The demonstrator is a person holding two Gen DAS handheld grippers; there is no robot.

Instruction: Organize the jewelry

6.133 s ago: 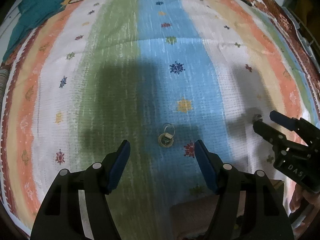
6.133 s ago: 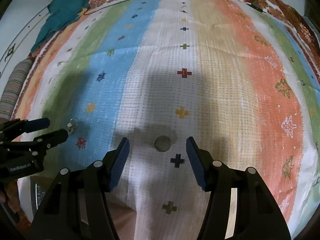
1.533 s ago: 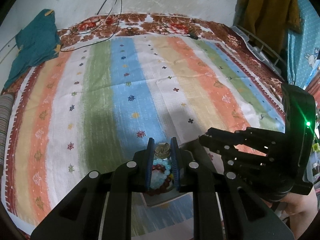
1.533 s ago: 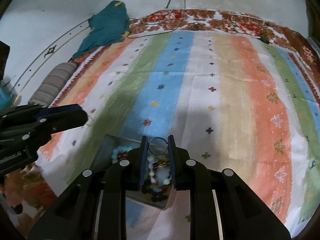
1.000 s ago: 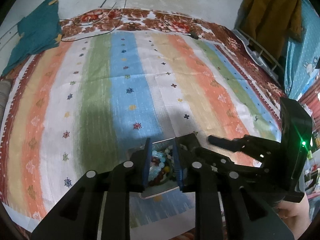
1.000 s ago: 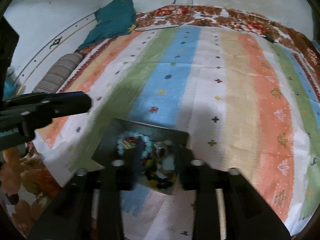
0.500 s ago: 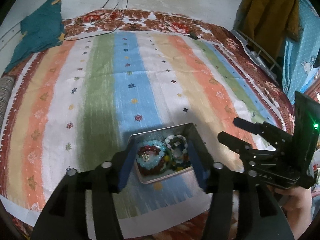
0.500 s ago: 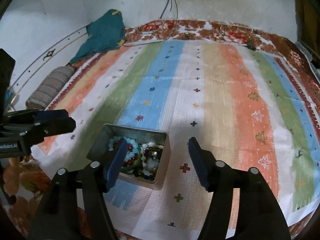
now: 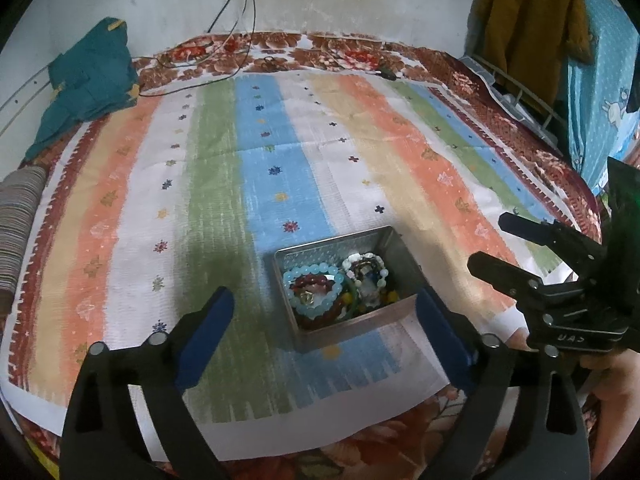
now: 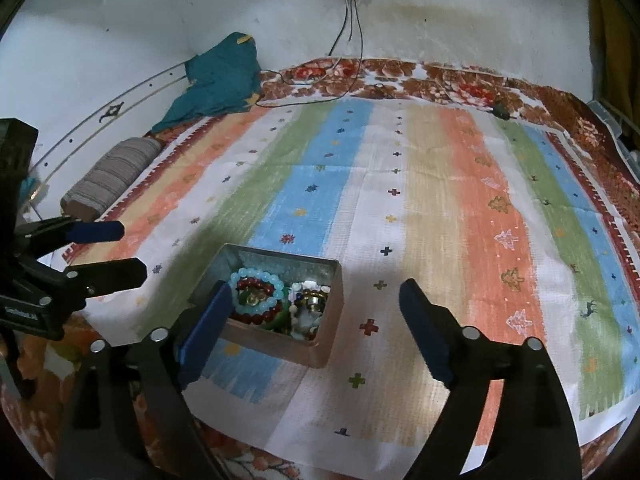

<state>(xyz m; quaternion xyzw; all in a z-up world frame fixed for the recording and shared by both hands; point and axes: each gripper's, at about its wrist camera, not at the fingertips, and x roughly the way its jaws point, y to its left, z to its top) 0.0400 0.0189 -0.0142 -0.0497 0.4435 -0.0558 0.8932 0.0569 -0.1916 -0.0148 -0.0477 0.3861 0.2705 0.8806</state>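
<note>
My left claw point(image 9: 322, 320) is wide apart and holds nothing. My right claw point(image 10: 316, 320) is wide apart too, and it holds nothing.

The metal box point(image 9: 390, 246) sits on the striped cloth point(image 9: 224, 184), close to the cloth's near edge. It has no lid on it. Seen from my left claw, the box is between the two blue pads point(image 9: 208, 328), a bit past their tips. Seen from my right claw, the box point(image 10: 326, 340) is by the left pad point(image 10: 206, 330), and that pad covers a corner of it.

All the jewelry I can see is in the box. A ring of light blue beads point(image 9: 314, 286) lies in the left part of the box. Dark red beads point(image 9: 310, 280) lie inside that ring. White beads point(image 9: 366, 266) are in the right part of the box. A small gold ring thing point(image 10: 314, 300) sits in the right part too. Other little bits are mixed in there, but they are too small for me to tell.

Far past the box, a blue-green cloth point(image 9: 86, 84) lies at the far left corner. A striped roll point(image 10: 114, 176) lies to the left of the box, at the edge of the striped cloth. Black wires point(image 10: 348, 12) hang down the wall behind the box.
</note>
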